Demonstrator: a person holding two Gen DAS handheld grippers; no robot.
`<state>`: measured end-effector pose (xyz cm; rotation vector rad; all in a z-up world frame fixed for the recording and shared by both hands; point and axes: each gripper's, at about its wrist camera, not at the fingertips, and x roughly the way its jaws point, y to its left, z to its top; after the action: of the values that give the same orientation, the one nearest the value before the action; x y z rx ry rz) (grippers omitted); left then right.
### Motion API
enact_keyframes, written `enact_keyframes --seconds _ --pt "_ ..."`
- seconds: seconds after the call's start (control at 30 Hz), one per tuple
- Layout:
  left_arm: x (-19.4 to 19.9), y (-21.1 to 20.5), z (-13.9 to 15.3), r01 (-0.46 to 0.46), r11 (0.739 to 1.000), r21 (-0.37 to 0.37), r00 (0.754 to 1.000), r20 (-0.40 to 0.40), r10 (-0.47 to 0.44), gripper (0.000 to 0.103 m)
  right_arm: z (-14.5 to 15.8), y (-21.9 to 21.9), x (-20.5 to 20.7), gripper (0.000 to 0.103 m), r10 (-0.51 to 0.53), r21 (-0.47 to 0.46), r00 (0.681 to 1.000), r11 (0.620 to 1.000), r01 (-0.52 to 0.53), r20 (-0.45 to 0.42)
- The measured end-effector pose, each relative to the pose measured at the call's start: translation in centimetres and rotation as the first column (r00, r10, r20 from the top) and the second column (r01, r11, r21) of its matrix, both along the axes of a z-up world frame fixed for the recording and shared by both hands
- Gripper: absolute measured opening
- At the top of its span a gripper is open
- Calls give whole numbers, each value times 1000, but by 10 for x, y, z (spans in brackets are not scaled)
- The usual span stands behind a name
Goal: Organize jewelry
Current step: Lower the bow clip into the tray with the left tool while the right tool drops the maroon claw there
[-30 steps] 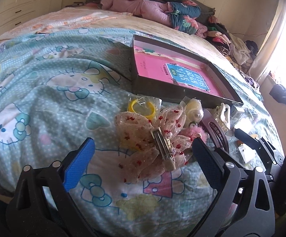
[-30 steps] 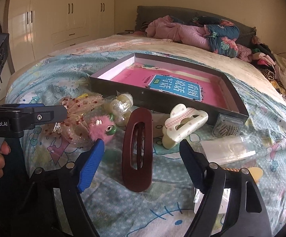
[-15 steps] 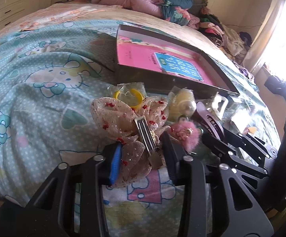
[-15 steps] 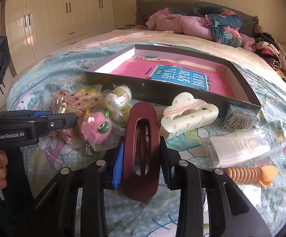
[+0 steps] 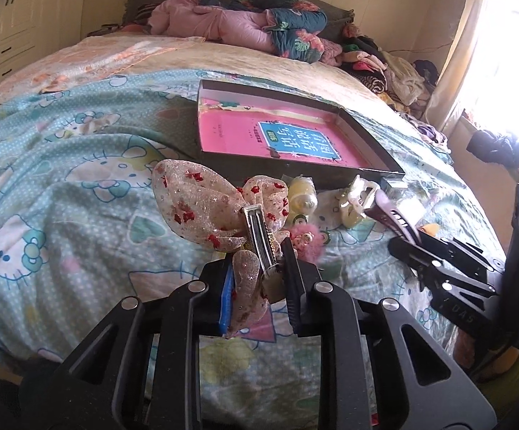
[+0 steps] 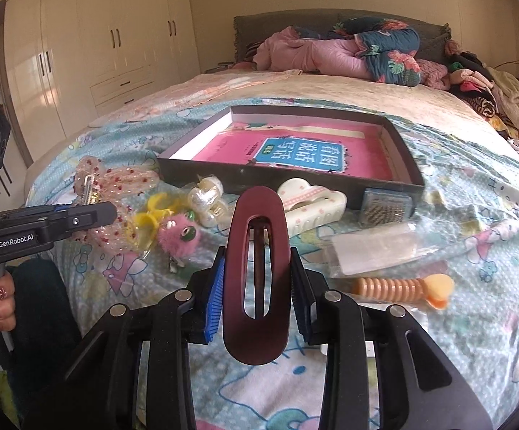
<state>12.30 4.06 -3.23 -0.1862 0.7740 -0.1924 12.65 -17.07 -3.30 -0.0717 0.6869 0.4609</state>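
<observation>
My left gripper (image 5: 257, 283) is shut on a sheer pink bow hair clip (image 5: 202, 208) with red dots and a metal clasp, lifted off the bed. My right gripper (image 6: 257, 286) is shut on a dark red oval hair clip (image 6: 257, 268), held above the bedspread. A dark shallow box (image 6: 399, 143) with a pink book inside lies beyond both; it also shows in the left wrist view (image 5: 295, 168). On the bed lie a cream claw clip (image 6: 309, 202), a pink fuzzy clip (image 6: 178, 236), a yellow ring (image 6: 148, 224) and pearly beads (image 6: 207, 200).
A small box of pins (image 6: 385, 208), a clear plastic packet (image 6: 374, 247) and an orange spiral clip (image 6: 402, 286) lie to the right. Folded pink and floral quilts (image 6: 349, 53) and piled clothes (image 6: 492, 89) are at the bed's head. White wardrobes (image 6: 80, 43) stand left.
Both grippers closed, the left on the bow clip and the right on the dark red clip, and both clips have been lifted off the bedspread.
</observation>
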Motion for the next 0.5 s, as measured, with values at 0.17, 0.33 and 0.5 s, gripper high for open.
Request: enact_keyframes --seconds 0.17,0.33,0.5 --pt "6 8 8 -26 1000 1 1000 15 26 16 6 -11 -2 32 -33 6 999 999 33 15" --pt "23 7 17 -28 1000 9 999 30 28 16 13 -22 4 31 -65 18 998 998 65 26" --pt "47 -3 23 -16 1000 7 999 45 16 16 21 -29 16 32 -89 24 995 996 88 39"
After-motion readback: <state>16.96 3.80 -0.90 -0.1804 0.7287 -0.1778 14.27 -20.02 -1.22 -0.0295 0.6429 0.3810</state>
